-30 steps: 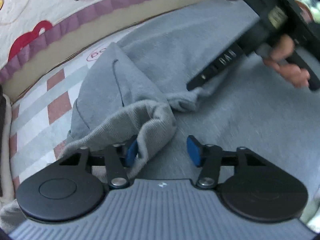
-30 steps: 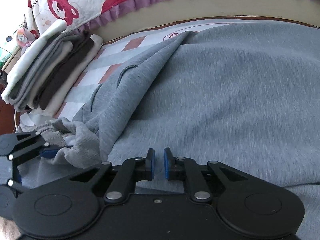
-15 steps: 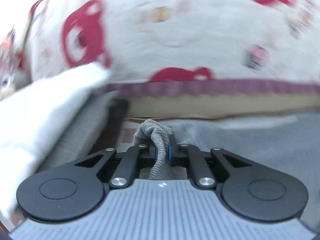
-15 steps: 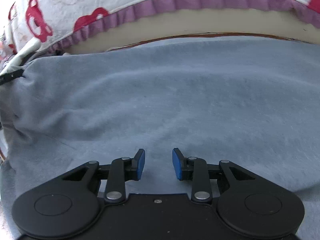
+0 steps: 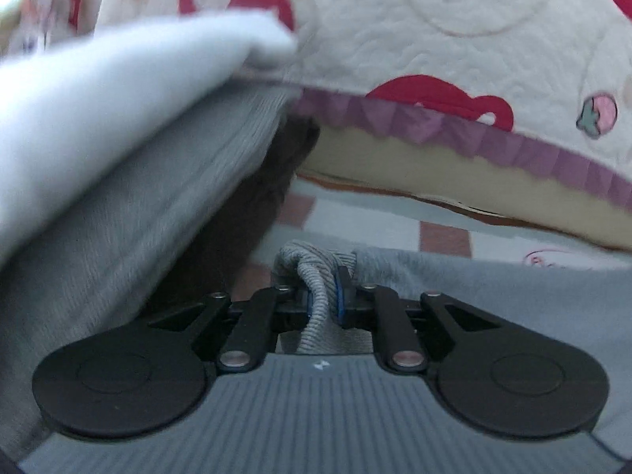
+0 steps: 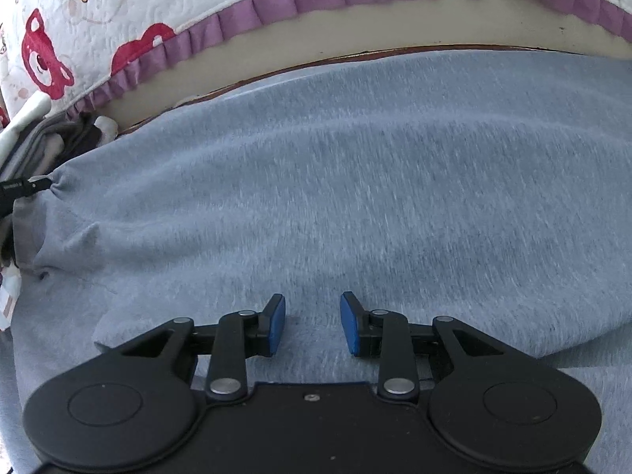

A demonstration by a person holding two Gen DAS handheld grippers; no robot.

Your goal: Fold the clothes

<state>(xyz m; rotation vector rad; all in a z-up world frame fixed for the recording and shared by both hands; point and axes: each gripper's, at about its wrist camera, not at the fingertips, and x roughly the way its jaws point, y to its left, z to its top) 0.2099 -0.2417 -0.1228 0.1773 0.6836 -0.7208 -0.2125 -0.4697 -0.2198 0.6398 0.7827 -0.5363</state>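
Left claw [image 5: 323, 303], apart beside the ribbed cuff [image 5: 316, 296] a second ago, now clamps it, jaws easing open slightly, and has swung it toward the folded stack [image 5: 118, 138]. Right claw [image 6: 313, 324] went from nearly together to apart, empty over the grey sweatshirt [image 6: 355, 177] (spread on the bed). Sleeve unfurled; fold comes next. Quilt [image 6: 118, 12] behind.

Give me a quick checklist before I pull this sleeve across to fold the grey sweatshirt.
1. Left claw clamped on ribbed cuff: ok, though its jaws are easing open.
2. Right claw free, pads apart, nothing between them: ok.
3. Grey sweatshirt body spread flat: ok.
4. Folded stack clear of the left claw: not ok, it crowds close.
5. Sleeve length free of twists: cannot tell.
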